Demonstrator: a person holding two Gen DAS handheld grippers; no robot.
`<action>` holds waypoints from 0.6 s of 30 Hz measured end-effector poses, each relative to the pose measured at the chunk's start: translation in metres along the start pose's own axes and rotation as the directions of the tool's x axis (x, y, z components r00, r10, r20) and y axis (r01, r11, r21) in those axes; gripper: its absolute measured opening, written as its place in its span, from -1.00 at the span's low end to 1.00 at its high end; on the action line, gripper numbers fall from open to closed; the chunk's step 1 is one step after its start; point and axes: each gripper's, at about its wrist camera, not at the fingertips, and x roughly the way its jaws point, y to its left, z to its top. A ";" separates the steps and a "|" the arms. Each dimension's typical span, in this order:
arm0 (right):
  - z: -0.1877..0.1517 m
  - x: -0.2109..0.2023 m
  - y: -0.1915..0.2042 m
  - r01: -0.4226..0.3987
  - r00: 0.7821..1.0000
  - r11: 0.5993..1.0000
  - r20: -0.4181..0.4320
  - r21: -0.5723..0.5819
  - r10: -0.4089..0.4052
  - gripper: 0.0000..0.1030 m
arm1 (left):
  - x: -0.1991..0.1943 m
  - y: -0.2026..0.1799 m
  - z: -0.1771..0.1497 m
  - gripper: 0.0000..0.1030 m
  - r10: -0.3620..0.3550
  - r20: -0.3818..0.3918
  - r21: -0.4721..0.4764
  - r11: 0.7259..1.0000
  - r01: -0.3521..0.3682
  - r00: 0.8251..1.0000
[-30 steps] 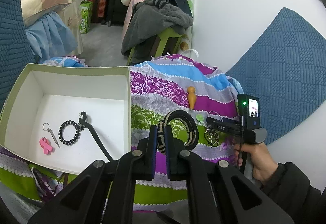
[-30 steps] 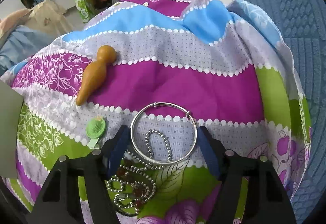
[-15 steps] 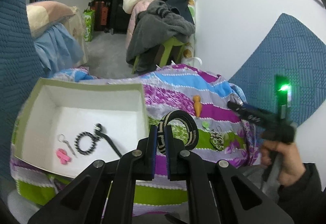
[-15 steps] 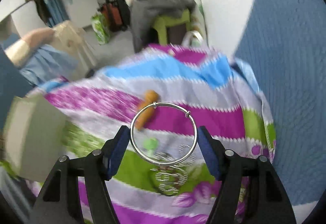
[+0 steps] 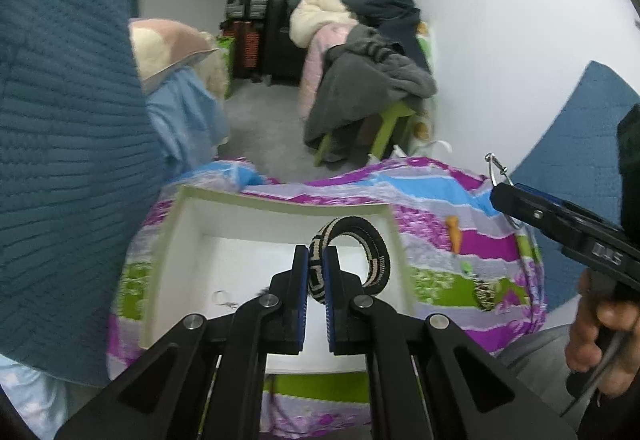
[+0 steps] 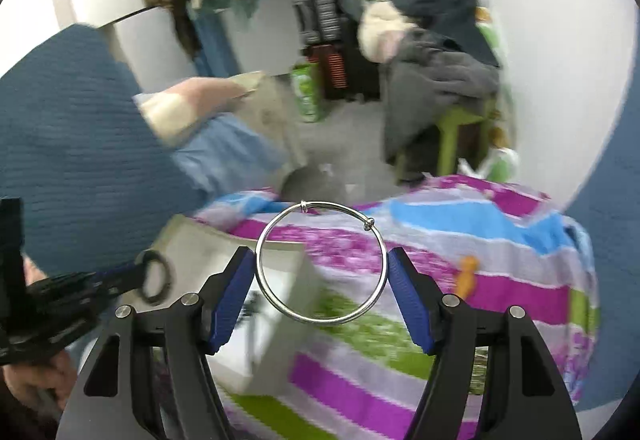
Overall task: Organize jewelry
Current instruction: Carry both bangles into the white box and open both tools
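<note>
My left gripper [image 5: 316, 280] is shut on a black-and-cream woven bangle [image 5: 372, 252], which hangs over the open white box [image 5: 280, 199] on the patterned cloth. A small key ring [image 5: 224, 298] lies inside the box. My right gripper [image 6: 322, 268] is shut on a thin silver bangle [image 6: 332, 204], its pads pressing the ring's two sides, held in the air above the cloth beside the box [image 6: 280, 304]. In the left wrist view the right gripper [image 5: 516, 195] sits at the right with the silver bangle's clasp [image 5: 493, 164] showing. The left gripper [image 6: 138, 272] shows blurred at the left of the right wrist view.
An orange gourd-shaped pendant [image 5: 454, 236], a small green piece [image 5: 466, 267] and a bead chain [image 5: 484, 290] lie on the cloth right of the box. Blue quilted cushions flank both sides. A green stool piled with clothes [image 5: 368, 91] stands behind.
Both grippers rose. The left one carried the woven bangle from over the cloth to over the box. The right one lifted the silver bangle off the bead chain and swung left toward the box.
</note>
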 end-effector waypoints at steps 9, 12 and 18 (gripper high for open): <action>-0.029 0.057 0.065 -0.075 0.988 0.993 -0.140 -0.095 0.061 0.29 | 0.025 0.047 -0.027 -0.89 0.032 -0.077 -0.069 0.997 -0.038 0.997; -0.044 0.072 0.069 -0.083 0.981 0.991 -0.182 -0.102 0.063 0.29 | 0.033 0.055 -0.034 -0.89 0.034 -0.101 -0.077 0.996 -0.042 0.994; -0.057 0.085 0.069 -0.076 0.973 0.992 -0.224 -0.102 0.052 0.30 | 0.032 0.059 -0.039 -0.85 0.021 -0.109 -0.086 0.996 -0.031 0.994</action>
